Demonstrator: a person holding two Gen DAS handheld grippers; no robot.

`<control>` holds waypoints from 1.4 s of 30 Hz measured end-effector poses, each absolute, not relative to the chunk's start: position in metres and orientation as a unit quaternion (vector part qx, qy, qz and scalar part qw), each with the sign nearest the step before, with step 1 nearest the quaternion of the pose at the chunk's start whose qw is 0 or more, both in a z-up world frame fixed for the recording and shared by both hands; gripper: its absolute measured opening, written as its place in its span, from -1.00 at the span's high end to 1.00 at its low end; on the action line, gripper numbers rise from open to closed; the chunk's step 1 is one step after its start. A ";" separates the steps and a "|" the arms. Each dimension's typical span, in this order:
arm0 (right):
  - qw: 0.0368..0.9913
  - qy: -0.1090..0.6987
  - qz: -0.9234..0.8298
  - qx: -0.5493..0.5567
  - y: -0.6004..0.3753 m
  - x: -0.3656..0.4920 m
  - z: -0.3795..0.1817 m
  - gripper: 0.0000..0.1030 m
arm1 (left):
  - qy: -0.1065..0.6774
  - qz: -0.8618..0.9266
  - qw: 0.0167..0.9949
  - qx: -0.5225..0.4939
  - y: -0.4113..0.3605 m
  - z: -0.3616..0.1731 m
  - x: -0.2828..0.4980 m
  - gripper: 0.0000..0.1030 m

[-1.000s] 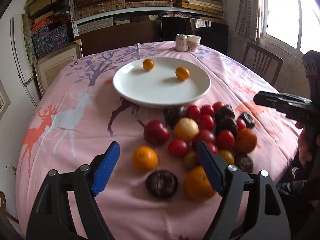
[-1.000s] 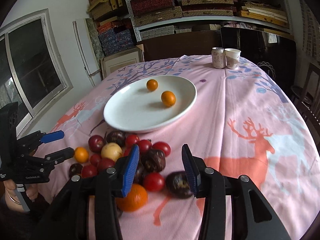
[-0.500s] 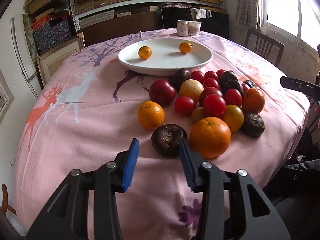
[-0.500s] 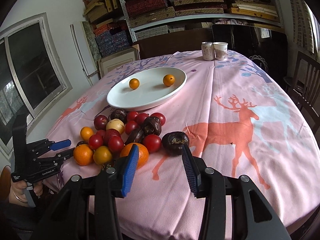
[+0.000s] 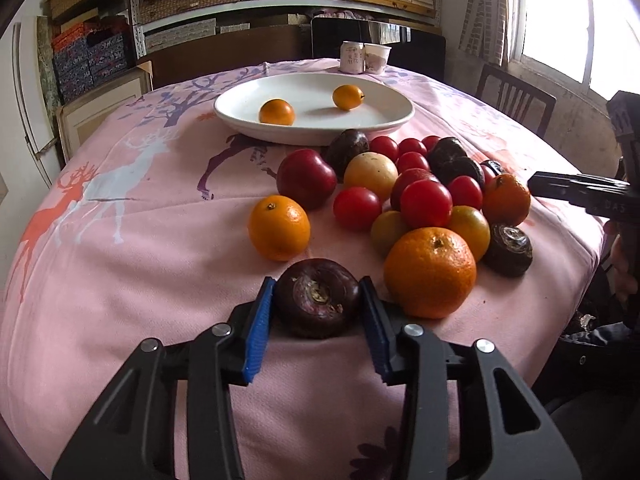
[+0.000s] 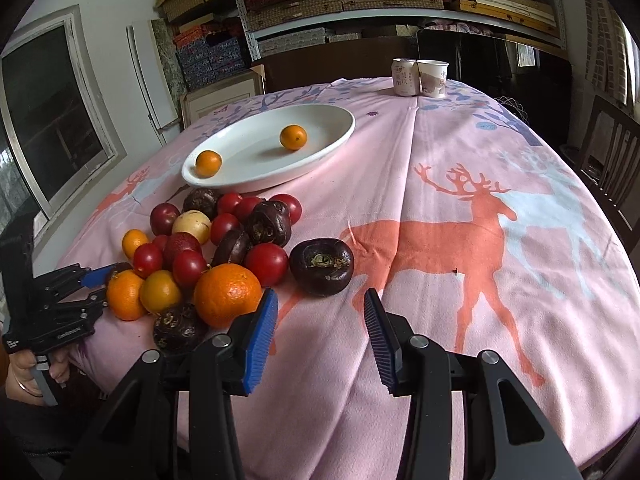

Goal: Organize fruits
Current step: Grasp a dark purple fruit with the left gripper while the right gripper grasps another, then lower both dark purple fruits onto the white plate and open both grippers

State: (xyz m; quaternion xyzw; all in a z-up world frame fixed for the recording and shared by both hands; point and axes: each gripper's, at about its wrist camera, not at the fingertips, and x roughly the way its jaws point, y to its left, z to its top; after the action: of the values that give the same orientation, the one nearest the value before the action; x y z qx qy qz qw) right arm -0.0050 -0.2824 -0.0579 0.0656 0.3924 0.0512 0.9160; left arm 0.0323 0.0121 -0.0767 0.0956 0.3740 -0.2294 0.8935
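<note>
A pile of fruit lies on the pink tablecloth: oranges, red tomatoes, dark water chestnuts. My left gripper [image 5: 318, 316] has its blue pads against both sides of a dark water chestnut [image 5: 318, 298] that rests on the cloth near the front edge. A large orange [image 5: 430, 272] lies just right of it. A white plate [image 5: 384, 122] beyond the pile holds two small oranges [image 5: 276, 112]. My right gripper [image 6: 320, 320] is open and empty, just short of another dark water chestnut [image 6: 322, 266]. The left gripper also shows in the right wrist view [image 6: 94, 280].
A can [image 6: 404, 76] and a paper cup [image 6: 432, 78] stand at the far edge of the table. Shelves of boxes line the back wall. A chair [image 5: 512, 98] stands at the right. The table's front edge is close below both grippers.
My left gripper has moved forward and closed around the dark water chestnut. My right gripper has drawn nearer to its water chestnut, jaws a little wider.
</note>
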 end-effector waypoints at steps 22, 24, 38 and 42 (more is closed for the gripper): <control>0.921 0.375 0.061 0.084 -0.289 0.026 -0.038 0.17 | 0.347 -0.235 0.905 0.071 0.020 -0.034 0.031 0.21; 0.924 0.367 0.065 0.086 -0.289 0.036 -0.024 0.17 | 0.340 -0.241 0.906 0.077 0.012 -0.024 0.042 0.21; 0.910 0.397 0.098 0.071 -0.257 0.170 -0.010 0.14 | 0.389 -0.230 0.887 0.096 -0.066 -0.021 0.185 0.09; 0.917 0.382 0.096 0.061 -0.251 0.167 -0.007 0.02 | 0.380 -0.209 0.898 0.076 -0.057 -0.019 0.189 -0.50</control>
State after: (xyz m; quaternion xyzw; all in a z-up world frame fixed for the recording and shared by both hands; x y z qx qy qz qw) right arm 0.1667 -0.2512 -0.0068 0.0610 0.3823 0.0957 0.9170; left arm 0.1891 -0.0565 -0.0190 0.0760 0.3805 -0.2085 0.8978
